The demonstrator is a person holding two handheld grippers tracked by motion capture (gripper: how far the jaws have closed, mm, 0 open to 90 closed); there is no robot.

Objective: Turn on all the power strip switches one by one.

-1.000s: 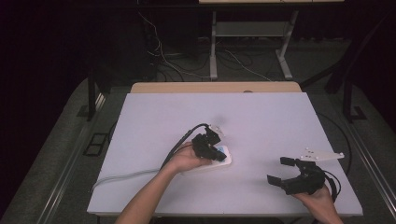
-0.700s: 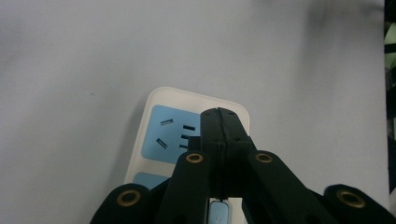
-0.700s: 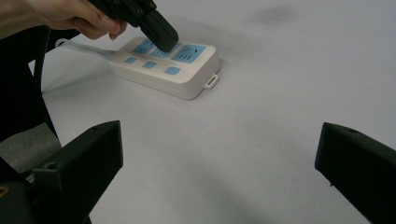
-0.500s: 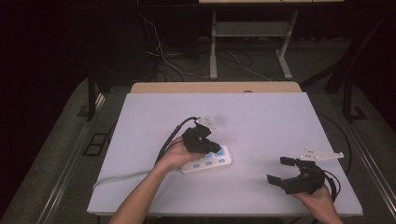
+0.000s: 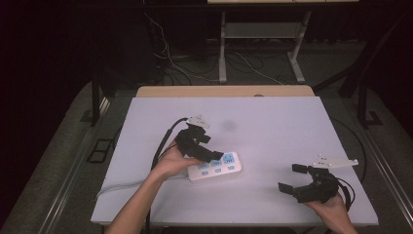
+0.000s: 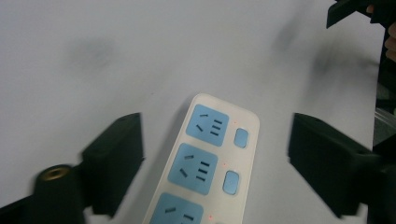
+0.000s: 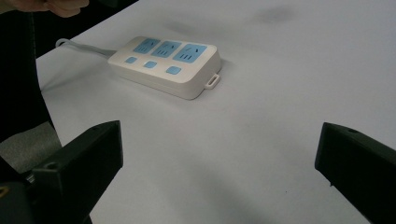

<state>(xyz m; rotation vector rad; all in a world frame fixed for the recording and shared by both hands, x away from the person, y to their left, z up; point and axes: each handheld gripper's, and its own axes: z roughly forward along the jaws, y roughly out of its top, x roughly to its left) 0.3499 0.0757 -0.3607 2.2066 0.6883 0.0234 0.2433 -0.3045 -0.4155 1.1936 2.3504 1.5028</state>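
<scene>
A white power strip (image 5: 217, 167) with three blue sockets and blue switches lies flat on the white table (image 5: 272, 122), left of centre. My left gripper (image 5: 210, 149) hovers just above its left end and points down at it. In the left gripper view the strip (image 6: 205, 158) lies below the gap of the left gripper (image 6: 217, 128). The jaws have just been opening, stand wide apart and touch nothing. My right gripper (image 5: 291, 178) rests open near the front right corner. In its own view the right gripper (image 7: 219, 140) faces the strip (image 7: 166, 65) from a distance, with bare table between its jaws.
The strip's grey cord (image 5: 122, 185) runs left to the table's front left edge. A wooden strip (image 5: 224, 91) borders the table's far edge. Beyond it the dark floor holds loose cables (image 5: 253, 66) and a metal stand (image 5: 223, 53).
My left gripper has lifted off the power strip and drawn back to the left, uncovering the sockets, and its jaws have gone from shut to wide apart. The right gripper has stayed put.
</scene>
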